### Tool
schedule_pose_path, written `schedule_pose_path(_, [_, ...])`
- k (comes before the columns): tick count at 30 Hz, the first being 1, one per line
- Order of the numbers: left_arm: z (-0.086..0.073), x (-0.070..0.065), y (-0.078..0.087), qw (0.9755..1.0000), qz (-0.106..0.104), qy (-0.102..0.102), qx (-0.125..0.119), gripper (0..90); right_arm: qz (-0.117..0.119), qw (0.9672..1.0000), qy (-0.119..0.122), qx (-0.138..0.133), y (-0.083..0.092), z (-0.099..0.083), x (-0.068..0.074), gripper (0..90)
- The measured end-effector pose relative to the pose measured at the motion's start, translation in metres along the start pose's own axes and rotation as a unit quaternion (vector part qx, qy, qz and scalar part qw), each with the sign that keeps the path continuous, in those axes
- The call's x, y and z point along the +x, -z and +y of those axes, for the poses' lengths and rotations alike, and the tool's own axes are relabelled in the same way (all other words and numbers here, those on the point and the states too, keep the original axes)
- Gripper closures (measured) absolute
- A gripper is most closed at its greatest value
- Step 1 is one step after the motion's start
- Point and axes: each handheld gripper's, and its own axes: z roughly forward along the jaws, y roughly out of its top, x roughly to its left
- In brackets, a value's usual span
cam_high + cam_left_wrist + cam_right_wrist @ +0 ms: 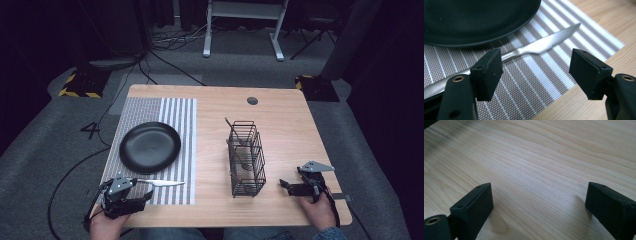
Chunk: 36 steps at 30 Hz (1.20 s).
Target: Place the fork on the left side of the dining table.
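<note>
Steel is the material of the knife (161, 183) that lies on the striped placemat (176, 130), just in front of the black plate (149, 147), with its blade pointing to the right. The left gripper (142, 198) is at the near left corner of the table (285, 115), at the handle end of this knife. In the left gripper view the two jaws stand wide apart; the knife (541, 45) runs across behind the left pad, and nothing is between the pads. Whether that pad touches the handle I cannot tell.

I judge that the step in hand is table setting: the knife is laid beside the plate (474, 20), and the left gripper is spread and free of it. If the knife is already placed, the next move calls only for lifting this gripper straight away, without pushing the handle sideways. If instead the knife must be taken, the jaws must come down over the thin handle and close, with care because it lies flat on the mat (536, 75).

In the middle of the table stands a wire basket (246, 160), and some cutlery, perhaps a fork or a spoon, stands inside it. Farther right, the right gripper (286, 185) is low over the bare wood, near the basket but apart from it. Its jaws are also spread, with only the table (536, 157) between them. Probably the next piece must come from the basket, so this gripper must rise and reach in from above.
</note>
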Motion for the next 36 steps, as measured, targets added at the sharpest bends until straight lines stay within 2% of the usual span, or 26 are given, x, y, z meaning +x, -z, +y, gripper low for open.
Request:
schedule_pose_path(7, [0.008, -0.002, 0.001, 1.0, 0.002, -0.007, -0.004, 27.1, 0.003, 1.0, 0.007, -0.001, 0.0, 0.001, -0.001, 9.6])
schedule_pose_path(8, [0.01, -0.001, -0.001, 1.0, -0.005, 0.0, -0.006, 27.0, 0.004, 1.0, 0.007, -0.001, -0.001, 0.001, -0.001, 9.6])
schedule_pose_path(12, [0.017, -0.003, -0.002, 1.0, -0.005, 0.0, -0.005, 27.0, 0.01, 0.9999, 0.01, -0.002, -0.002, 0.002, -0.003, 10.4])
schedule_pose_path(13, [0.023, -0.005, -0.002, 0.9999, -0.006, -0.009, 0.005, 27.2, 0.01, 0.9999, 0.01, -0.002, -0.003, 0.003, -0.004, 10.4])
schedule_pose_path(14, [0.023, -0.005, -0.002, 0.9999, -0.006, -0.009, 0.005, 27.3, 0.008, 0.9999, 0.008, -0.003, -0.003, 0.003, -0.004, 10.4])
schedule_pose_path(15, [0.031, -0.007, -0.002, 0.9993, -0.011, -0.023, 0.026, 27.4, 0.006, 1.0, 0.007, -0.002, -0.004, 0.004, -0.004, 10.4])
schedule_pose_path(16, [0.031, -0.007, -0.002, 0.9993, -0.011, -0.023, 0.026, 27.4, 0.006, 1.0, 0.007, -0.002, -0.004, 0.004, -0.004, 10.4])
schedule_pose_path(18, [0.04, -0.009, 0.002, 0.998, -0.001, -0.049, 0.04, 27.6, 0.005, 1.0, 0.007, -0.002, -0.004, 0.004, -0.004, 10.4])
schedule_pose_path(20, [0.053, -0.007, 0.011, 0.9985, -0.012, -0.048, 0.025, 27.8, 0.004, 1.0, 0.006, -0.003, -0.004, 0.004, -0.004, 10.4])
schedule_pose_path(21, [0.053, -0.007, 0.011, 0.9985, -0.012, -0.048, 0.025, 27.9, 0.003, 1.0, 0.006, -0.003, -0.004, 0.004, -0.004, 10.5])
schedule_pose_path(24, [0.063, -0.002, 0.013, 0.9992, -0.026, -0.028, 0.006, 27.9, 0.0, 1.0, 0.005, -0.003, -0.004, 0.004, -0.004, 10.5])
schedule_pose_path(26, [0.067, 0.0, 0.011, 0.9992, -0.029, -0.028, 0.002, 28.3, 0.0, 1.0, 0.004, -0.003, -0.004, 0.004, -0.003, 10.5])
schedule_pose_path(30, [0.072, 0.001, 0.009, 0.9987, -0.026, -0.044, -0.002, 28.5, -0.002, 1.0, 0.002, -0.003, -0.004, 0.004, -0.003, 10.6])
schedule_pose_path(31, [0.076, 0.002, 0.011, 0.9982, -0.024, -0.055, -0.008, 28.4, -0.002, 1.0, 0.002, -0.003, -0.004, 0.004, -0.003, 10.5])
schedule_pose_path(32, [0.076, 0.002, 0.011, 0.9982, -0.024, -0.055, -0.008, 28.4, -0.002, 1.0, 0.002, -0.003, -0.004, 0.004, -0.003, 10.5])
schedule_pose_path(33, [0.078, 0.004, 0.011, 0.9978, -0.026, -0.058, -0.021, 28.2, -0.002, 1.0, 0.002, -0.003, -0.004, 0.004, -0.003, 10.6])
schedule_pose_path(34, [0.08, 0.004, 0.011, 0.9975, -0.016, -0.062, -0.03, 27.1, -0.003, 1.0, 0.001, -0.003, -0.004, 0.004, -0.003, 10.6])
schedule_pose_path(35, [0.08, 0.004, 0.011, 0.9975, -0.016, -0.062, -0.03, 26.0, -0.003, 1.0, 0.001, -0.003, -0.004, 0.004, -0.003, 10.6])
schedule_pose_path(36, [0.082, 0.004, 0.011, 0.9964, -0.01, -0.072, -0.043, 26.2, -0.004, 1.0, 0.001, -0.003, -0.004, 0.004, -0.003, 10.7])
